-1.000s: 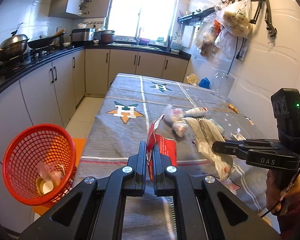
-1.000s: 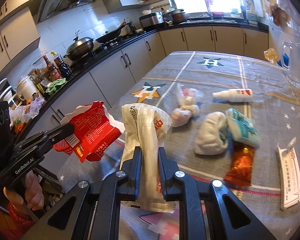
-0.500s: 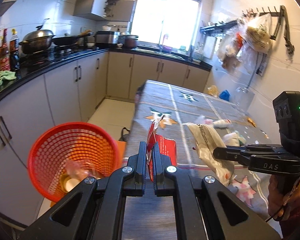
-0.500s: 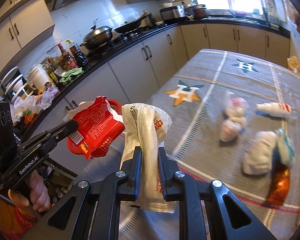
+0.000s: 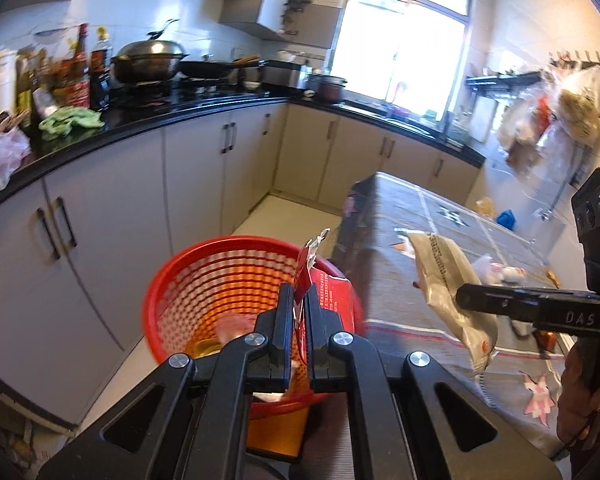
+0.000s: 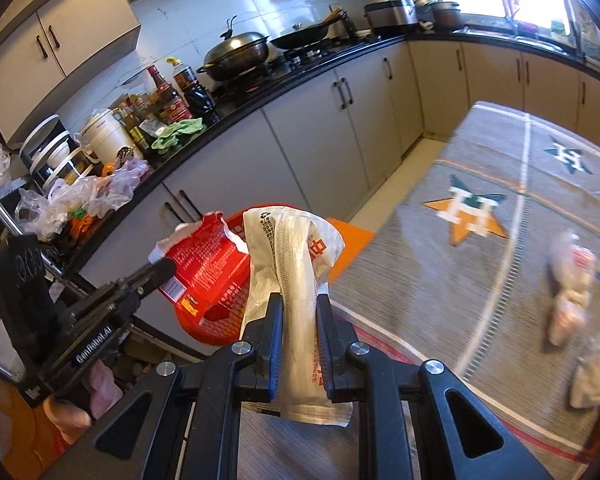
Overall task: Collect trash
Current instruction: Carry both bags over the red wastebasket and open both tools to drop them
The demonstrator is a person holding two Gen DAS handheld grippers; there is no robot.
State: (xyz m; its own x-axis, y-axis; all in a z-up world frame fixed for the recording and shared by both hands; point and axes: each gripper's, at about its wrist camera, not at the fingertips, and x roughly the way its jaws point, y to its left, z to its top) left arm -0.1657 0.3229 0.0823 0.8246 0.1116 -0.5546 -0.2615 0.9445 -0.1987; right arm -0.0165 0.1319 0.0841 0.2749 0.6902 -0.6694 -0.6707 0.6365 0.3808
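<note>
Left wrist: left gripper point(image 5: 299, 312) jaws pinch red wrapper point(image 5: 332, 300) over red basket point(image 5: 188, 280); right gripper point(image 6: 298, 320) jaws pinch white bag point(image 6: 296, 264).

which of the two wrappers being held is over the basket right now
The red wrapper in the left gripper: it hangs over the red basket. The white wrapper in the right gripper hangs beside it.

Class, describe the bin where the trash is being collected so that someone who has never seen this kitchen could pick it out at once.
Start at the long table with the grey star-patterned cloth. Off its near corner, on the floor before the pale cabinets, stands a red basket. It is round with open mesh walls, and it is the only bright red container down there.
</note>
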